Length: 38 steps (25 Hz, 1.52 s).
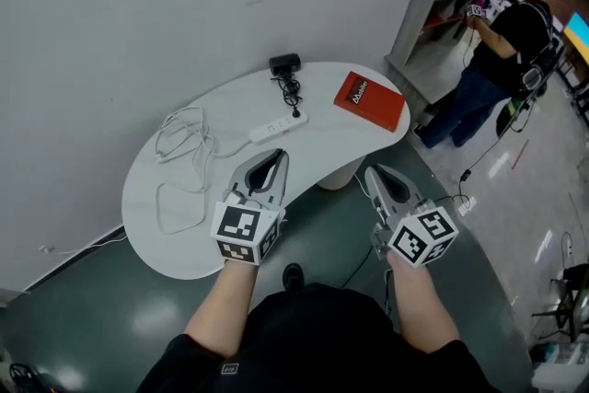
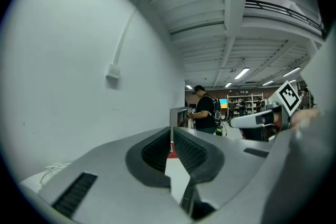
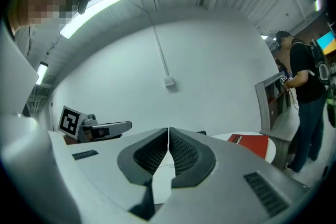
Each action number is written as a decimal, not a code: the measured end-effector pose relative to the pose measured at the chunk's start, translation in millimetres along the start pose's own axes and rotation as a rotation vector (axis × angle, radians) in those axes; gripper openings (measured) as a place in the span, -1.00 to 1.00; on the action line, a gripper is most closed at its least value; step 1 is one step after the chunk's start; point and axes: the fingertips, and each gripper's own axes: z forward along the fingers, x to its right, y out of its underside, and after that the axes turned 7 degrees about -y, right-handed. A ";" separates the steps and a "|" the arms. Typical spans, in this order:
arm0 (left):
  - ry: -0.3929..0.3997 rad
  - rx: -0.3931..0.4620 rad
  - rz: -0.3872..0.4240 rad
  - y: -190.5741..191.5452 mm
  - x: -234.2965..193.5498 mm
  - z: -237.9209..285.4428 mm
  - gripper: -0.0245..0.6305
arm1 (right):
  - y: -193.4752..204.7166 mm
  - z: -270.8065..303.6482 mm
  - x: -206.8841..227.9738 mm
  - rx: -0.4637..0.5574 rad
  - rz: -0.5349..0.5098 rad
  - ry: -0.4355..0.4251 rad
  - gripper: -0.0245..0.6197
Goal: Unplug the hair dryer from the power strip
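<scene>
A black hair dryer (image 1: 285, 63) lies at the far edge of the white table (image 1: 175, 244). Its black cord (image 1: 292, 92) runs to a plug in the white power strip (image 1: 278, 128). My left gripper (image 1: 277, 155) hovers over the table's near side, just short of the strip, jaws shut and empty (image 2: 171, 131). My right gripper (image 1: 373, 171) hangs past the table's near right edge, also shut on nothing (image 3: 168, 134). The strip and the dryer do not show clearly in either gripper view.
A red book (image 1: 370, 100) lies at the table's far right, also in the right gripper view (image 3: 252, 144). Loose white cable (image 1: 184, 143) loops over the table's left. A person (image 1: 502, 41) stands by a grey shelf unit (image 1: 433, 23) at the right.
</scene>
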 end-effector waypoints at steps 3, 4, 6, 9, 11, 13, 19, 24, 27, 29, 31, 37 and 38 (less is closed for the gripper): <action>0.006 -0.013 0.004 4.6 -17.9 11.6 -0.85 | 3.2 26.8 -0.1 -0.011 0.006 -0.011 -0.81; 0.004 -0.017 0.000 7.0 -23.4 15.0 -0.85 | 5.8 34.7 -0.3 -0.022 0.010 -0.017 -0.81; -0.001 -0.028 -0.012 13.1 -32.8 22.1 -0.85 | 10.3 47.5 0.3 -0.042 0.014 -0.029 -0.81; -0.011 -0.038 -0.023 20.0 -44.6 35.4 -0.85 | 10.6 63.2 8.1 -0.057 0.010 -0.044 -0.81; -0.021 -0.043 -0.023 23.5 -51.0 43.8 -0.85 | 11.0 73.7 18.2 -0.061 0.015 -0.051 -0.81; -0.037 -0.049 -0.019 25.5 -57.6 54.3 -0.85 | 9.5 88.0 31.2 -0.061 0.025 -0.066 -0.81; -0.125 -0.078 -0.019 31.8 -87.3 97.0 -0.85 | 1.2 146.7 65.2 -0.076 0.031 -0.173 -0.81; -0.184 -0.105 -0.034 36.6 -106.3 147.9 -0.85 | -2.3 194.4 110.1 -0.120 0.048 -0.246 -0.81; -0.220 -0.109 -0.039 36.6 -116.9 174.6 -0.85 | -5.9 218.4 134.6 -0.144 0.044 -0.283 -0.81; -0.246 -0.119 -0.043 38.9 -123.3 190.9 -0.85 | -8.2 232.3 150.6 -0.150 0.040 -0.299 -0.81; -0.272 -0.135 -0.047 44.0 -129.4 204.0 -0.85 | -7.9 244.4 164.1 -0.158 0.036 -0.315 -0.81; -0.344 -0.168 -0.048 55.2 -145.5 226.1 -0.85 | 5.1 273.2 191.5 -0.208 0.054 -0.376 -0.81; -0.350 -0.177 -0.048 58.2 -147.4 228.4 -0.85 | 8.0 278.0 194.5 -0.218 0.058 -0.380 -0.81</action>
